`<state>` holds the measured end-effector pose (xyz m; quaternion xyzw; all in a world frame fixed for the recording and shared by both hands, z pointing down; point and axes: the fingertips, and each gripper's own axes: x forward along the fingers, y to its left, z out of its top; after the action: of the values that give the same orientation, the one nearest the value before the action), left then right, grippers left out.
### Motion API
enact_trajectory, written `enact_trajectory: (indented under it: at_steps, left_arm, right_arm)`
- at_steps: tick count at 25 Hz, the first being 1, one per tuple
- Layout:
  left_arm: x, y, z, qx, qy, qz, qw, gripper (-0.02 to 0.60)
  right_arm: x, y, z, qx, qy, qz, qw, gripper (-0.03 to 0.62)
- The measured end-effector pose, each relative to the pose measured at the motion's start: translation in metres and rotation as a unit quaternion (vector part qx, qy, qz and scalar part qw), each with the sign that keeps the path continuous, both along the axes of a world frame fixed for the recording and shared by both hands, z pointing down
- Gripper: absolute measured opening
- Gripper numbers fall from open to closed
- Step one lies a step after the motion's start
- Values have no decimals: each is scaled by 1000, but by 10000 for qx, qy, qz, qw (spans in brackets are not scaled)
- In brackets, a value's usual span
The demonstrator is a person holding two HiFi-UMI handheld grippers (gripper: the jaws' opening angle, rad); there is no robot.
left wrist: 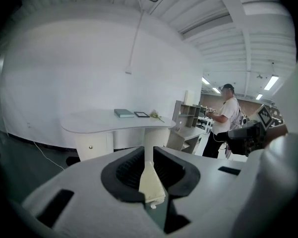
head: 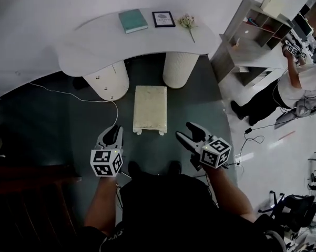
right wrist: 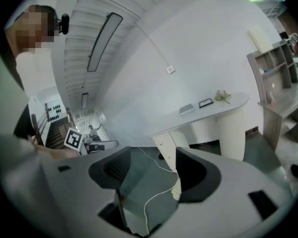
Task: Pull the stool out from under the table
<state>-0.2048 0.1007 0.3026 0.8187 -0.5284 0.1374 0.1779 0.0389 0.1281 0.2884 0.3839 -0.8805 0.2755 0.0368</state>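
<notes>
Table (head: 94,41), white and curved on two round pedestals, spans the upper middle of the head view. Below it at frame centre the cream rectangular stool (head: 150,109) stands on the dark floor (head: 52,119), clear of the tabletop's edge, its long axis running up-down in the frame, one short end toward the gap between the pedestals, the other toward the person. Lower left, the left gripper (head: 114,129) has its jaws drawn nearly together, a thin empty slit between them, while lower right the right gripper (head: 183,130) has its jaws spread on nothing.
</notes>
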Motion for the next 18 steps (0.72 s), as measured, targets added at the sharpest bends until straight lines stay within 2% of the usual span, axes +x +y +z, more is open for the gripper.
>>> enact_trajectory:
  at_steps: [4,9,13,18]
  left_arm:
    - [44,4,-30,181,-2,-376,9991,39]
    - [77,6,-74,559,-221,-575,9965,16]
    - [80,11,-103,735,-309,-711,9943,1]
    - [68,12,-132,835,-154,-777,9934,0]
  right_arm:
    - [51,6,-19,432,399,-384,9975,261]
    - [78,-3,-44,798,567,-956,9906,236]
    - [81,-19,-72,1086,392,-1040,9879,207]
    - [61,-40,-113,1395,274,-1059,9842,164]
